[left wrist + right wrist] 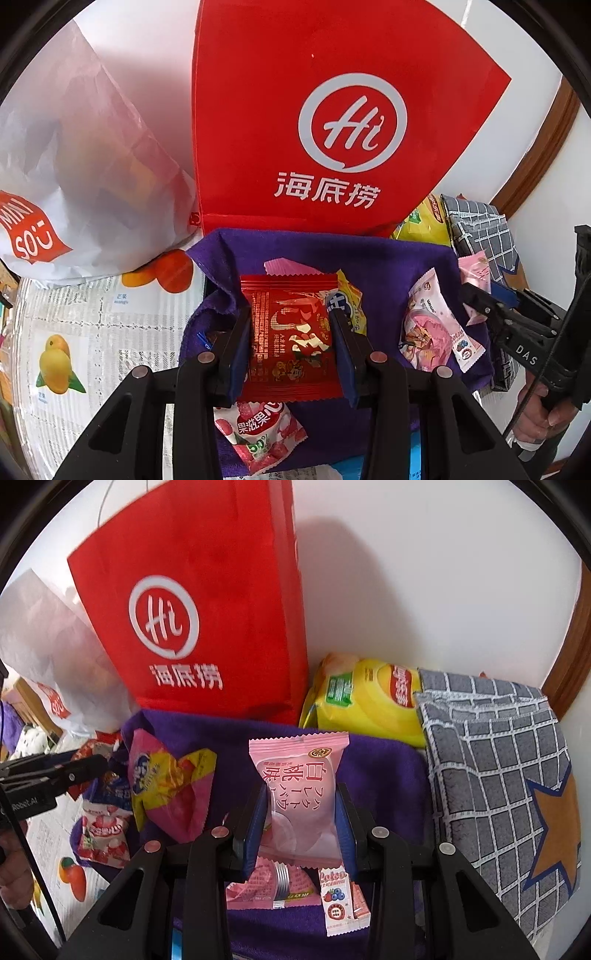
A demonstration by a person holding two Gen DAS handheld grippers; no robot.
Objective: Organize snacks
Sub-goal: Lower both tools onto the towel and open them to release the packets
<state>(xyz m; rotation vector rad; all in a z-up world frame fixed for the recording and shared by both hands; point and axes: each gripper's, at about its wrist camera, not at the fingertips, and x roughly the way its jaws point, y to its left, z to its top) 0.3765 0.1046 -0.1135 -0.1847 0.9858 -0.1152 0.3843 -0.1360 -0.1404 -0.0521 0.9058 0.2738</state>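
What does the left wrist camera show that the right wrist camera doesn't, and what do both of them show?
Only the left wrist view: the left gripper shut on a shiny red foil snack packet. Only the right wrist view: the right gripper shut on a pale pink peach snack packet, plus the full yellow chip bag. Both: the tall red paper bag, purple cloth and grey grid-pattern fabric.

A red packet (290, 332) was clamped between the left gripper (291, 325) fingers above a purple cloth (388, 266). A red bag (295, 122) was stood behind; the right gripper (476, 306) was seen at right.
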